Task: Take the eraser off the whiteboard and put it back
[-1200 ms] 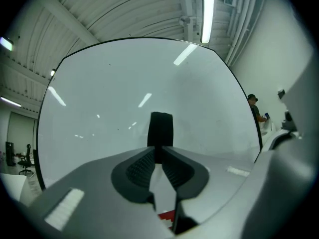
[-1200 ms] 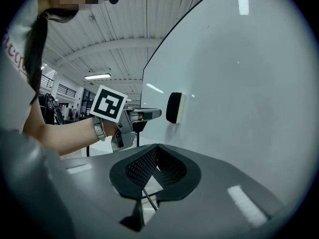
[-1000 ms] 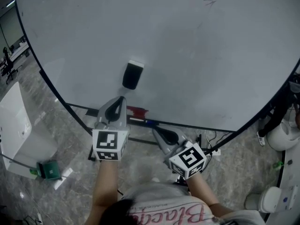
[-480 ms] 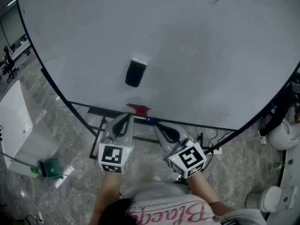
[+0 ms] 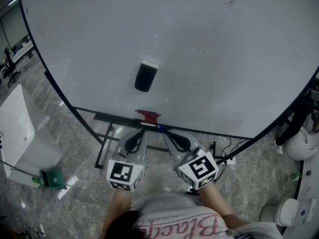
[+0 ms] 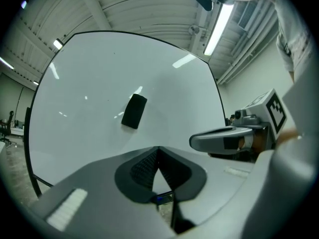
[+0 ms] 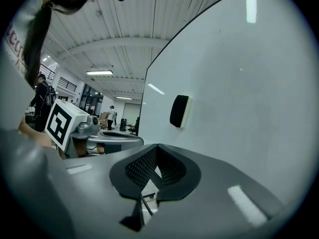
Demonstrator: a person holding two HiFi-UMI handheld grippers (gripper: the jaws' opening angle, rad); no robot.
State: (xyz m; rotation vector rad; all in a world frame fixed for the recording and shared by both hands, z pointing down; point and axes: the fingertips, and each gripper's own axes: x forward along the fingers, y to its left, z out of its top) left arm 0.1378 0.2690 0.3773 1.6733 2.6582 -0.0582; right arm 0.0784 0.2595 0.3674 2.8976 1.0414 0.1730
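The black eraser with a white edge sticks to the whiteboard, low and left of centre. It also shows in the left gripper view as the eraser and in the right gripper view as the eraser. Both grippers are below the board's bottom edge and point towards it, well short of the eraser. My left gripper is shut and empty, jaws meeting at the left gripper's tip. My right gripper is beside it, also shut with nothing in it, as its tip shows.
A red object and a blue marker lie on the board's tray. The stand's dark legs cross the marble floor below. A white panel and a green item are at the left, white containers at the right.
My left gripper has drawn back and down from just under the eraser, drifting right to sit beside the right gripper. The eraser stays on the board. The right gripper has not moved.
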